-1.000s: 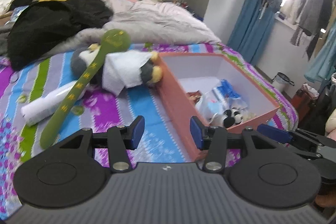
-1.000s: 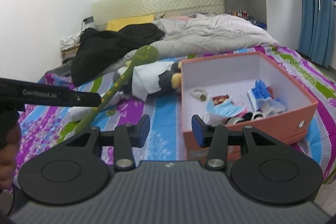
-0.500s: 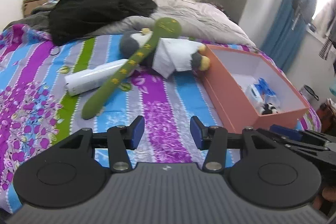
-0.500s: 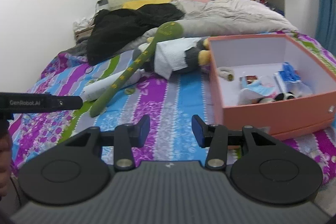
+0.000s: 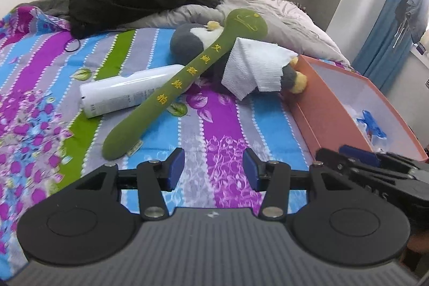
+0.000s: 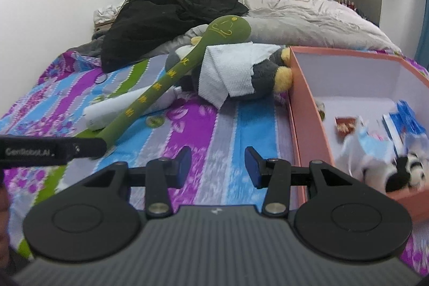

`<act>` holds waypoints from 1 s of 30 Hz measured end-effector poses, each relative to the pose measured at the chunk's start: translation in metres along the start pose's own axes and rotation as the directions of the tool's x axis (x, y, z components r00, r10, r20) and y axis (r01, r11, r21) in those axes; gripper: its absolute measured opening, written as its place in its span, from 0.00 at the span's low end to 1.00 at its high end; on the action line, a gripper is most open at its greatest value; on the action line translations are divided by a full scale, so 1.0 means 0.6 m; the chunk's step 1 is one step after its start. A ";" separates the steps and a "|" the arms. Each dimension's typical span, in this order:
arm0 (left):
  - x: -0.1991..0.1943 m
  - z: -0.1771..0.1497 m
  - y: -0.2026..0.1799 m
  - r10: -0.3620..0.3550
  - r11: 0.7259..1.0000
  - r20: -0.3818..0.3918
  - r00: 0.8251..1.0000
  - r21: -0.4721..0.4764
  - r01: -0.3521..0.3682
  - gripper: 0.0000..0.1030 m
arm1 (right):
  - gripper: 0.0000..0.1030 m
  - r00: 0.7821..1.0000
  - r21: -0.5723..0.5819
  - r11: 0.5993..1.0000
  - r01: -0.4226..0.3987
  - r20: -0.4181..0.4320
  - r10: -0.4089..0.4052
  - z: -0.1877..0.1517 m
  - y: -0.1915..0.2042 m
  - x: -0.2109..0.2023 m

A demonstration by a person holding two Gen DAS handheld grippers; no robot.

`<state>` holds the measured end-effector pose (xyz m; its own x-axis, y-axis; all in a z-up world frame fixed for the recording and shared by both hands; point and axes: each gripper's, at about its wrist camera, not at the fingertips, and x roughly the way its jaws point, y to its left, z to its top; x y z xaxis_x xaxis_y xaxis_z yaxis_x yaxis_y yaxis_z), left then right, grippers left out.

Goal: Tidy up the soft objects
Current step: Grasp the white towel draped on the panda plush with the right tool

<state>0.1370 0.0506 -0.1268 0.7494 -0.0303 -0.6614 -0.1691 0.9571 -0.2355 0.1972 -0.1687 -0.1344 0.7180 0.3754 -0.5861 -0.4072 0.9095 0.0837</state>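
Left gripper: jaws apart, empty
Right gripper: jaws apart, empty
Risk: lifting green plush may roll white bottle underneath

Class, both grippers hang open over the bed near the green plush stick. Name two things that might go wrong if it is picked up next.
1. The green stick lies across the white bottle and the penguin plush; lifting it may roll the bottle.
2. The tissue draped loosely on the penguin may slide off if the stick drags over it.
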 end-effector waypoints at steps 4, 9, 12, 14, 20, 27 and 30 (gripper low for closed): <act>0.042 0.022 0.009 0.008 1.000 0.008 1.000 0.003 -0.008 0.52 | 0.45 1.000 -0.019 1.000 0.017 0.024 -0.016 0.025 -0.003 0.055; 0.092 0.054 0.025 0.007 1.000 0.016 1.000 -0.021 -0.007 0.52 | 0.45 0.998 -0.057 0.998 0.034 0.053 -0.031 0.061 -0.001 0.120; 0.121 0.069 0.029 0.005 1.000 0.020 1.000 -0.020 -0.005 0.52 | 0.45 0.997 -0.069 0.996 0.048 0.064 -0.044 0.080 0.002 0.161; 0.140 0.076 0.034 -0.002 1.000 0.021 1.000 -0.029 0.003 0.52 | 0.45 0.996 -0.073 0.996 0.057 0.069 -0.052 0.091 0.005 0.188; 0.181 0.094 0.048 0.001 0.999 0.029 1.000 -0.043 0.000 0.52 | 0.46 0.990 -0.148 0.981 0.128 0.084 -0.116 0.112 0.017 0.255; 0.211 0.094 0.067 0.030 0.998 0.023 0.999 -0.054 -0.029 0.52 | 0.62 0.991 -0.221 0.969 0.113 0.099 -0.093 0.142 0.050 0.300; 0.214 0.093 0.071 0.037 0.998 0.019 0.999 -0.060 -0.036 0.52 | 0.62 0.986 -0.307 0.939 0.157 0.100 -0.132 0.139 0.070 0.321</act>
<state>0.2618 0.1035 -0.1821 0.7548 0.0110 -0.6558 -0.2339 0.9387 -0.2534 0.3654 -0.0433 -0.1764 0.8184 0.2677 -0.5085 -0.4427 0.8579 -0.2607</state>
